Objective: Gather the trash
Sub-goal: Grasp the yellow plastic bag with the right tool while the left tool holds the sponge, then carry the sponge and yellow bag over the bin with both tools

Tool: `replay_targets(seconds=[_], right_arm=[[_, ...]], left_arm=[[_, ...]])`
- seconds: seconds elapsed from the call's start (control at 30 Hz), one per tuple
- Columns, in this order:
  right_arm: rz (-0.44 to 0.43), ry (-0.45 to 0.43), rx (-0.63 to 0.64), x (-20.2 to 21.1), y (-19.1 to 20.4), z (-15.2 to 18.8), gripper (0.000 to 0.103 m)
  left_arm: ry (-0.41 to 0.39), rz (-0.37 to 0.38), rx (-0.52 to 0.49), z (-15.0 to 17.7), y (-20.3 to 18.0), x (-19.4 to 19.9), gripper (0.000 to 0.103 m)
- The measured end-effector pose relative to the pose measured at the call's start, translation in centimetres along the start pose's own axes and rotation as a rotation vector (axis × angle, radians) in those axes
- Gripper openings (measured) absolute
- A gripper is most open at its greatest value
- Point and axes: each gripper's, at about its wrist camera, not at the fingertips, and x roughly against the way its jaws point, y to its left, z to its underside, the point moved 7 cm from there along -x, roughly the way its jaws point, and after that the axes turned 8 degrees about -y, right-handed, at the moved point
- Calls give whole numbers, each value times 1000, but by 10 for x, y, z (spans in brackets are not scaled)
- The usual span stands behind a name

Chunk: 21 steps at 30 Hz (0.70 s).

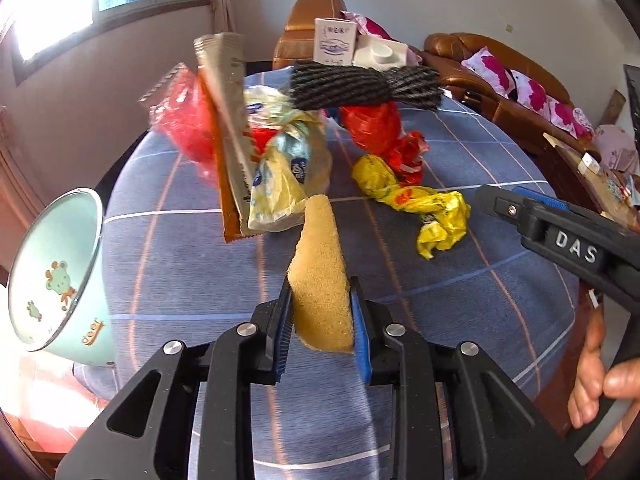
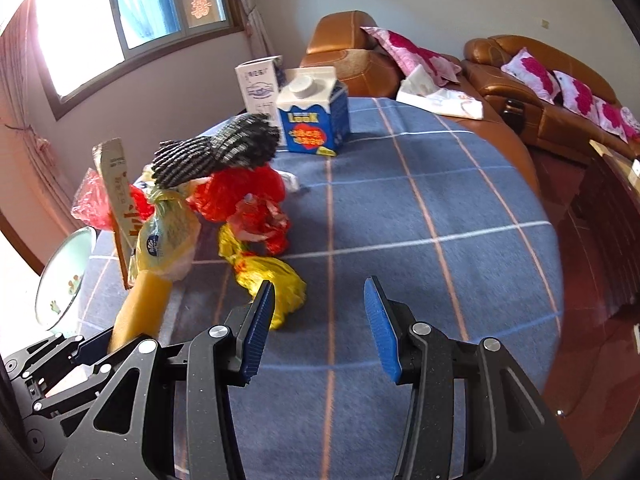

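My left gripper [image 1: 322,320] is shut on a yellow sponge piece [image 1: 320,272] that sticks up between its blue pads above the blue plaid tablecloth [image 1: 440,300]. Beyond it lies a trash pile: a tan wrapper [image 1: 230,128], a red bag [image 1: 188,120], a pale yellow bag [image 1: 280,176], a striped cloth [image 1: 360,86] and a crumpled yellow bag [image 1: 420,204]. My right gripper [image 2: 322,320] stands open with nothing between its fingers. The crumpled yellow bag [image 2: 272,280] lies just past its left finger. The sponge [image 2: 140,312] shows at the lower left there.
A mint bowl [image 1: 56,276] with a frog print sits at the table's left edge. Two cartons [image 2: 314,112] stand at the back of the table. Brown sofas [image 2: 540,80] with pink cushions lie behind. A hand [image 1: 600,380] holds the right gripper's handle.
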Motion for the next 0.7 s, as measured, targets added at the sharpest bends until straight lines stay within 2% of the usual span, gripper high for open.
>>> replay_targets(seconds=[0.1, 0.3, 0.37, 0.53, 0.7], right_arm=[[-7, 9, 31, -14, 10, -3, 53], [-36, 110, 64, -50, 26, 12, 52], [-41, 121, 68, -54, 28, 16, 43], [-50, 93, 77, -41, 36, 18, 37], [-48, 38, 107, -4, 45, 20, 36]], left_arm=[[7, -10, 4, 2, 9, 3, 26], [17, -27, -5, 11, 28, 11, 26], [14, -24, -10, 15, 31, 16, 26], [-5, 4, -23, 17, 32, 28, 26], [-21, 22, -30, 18, 32, 41, 26]])
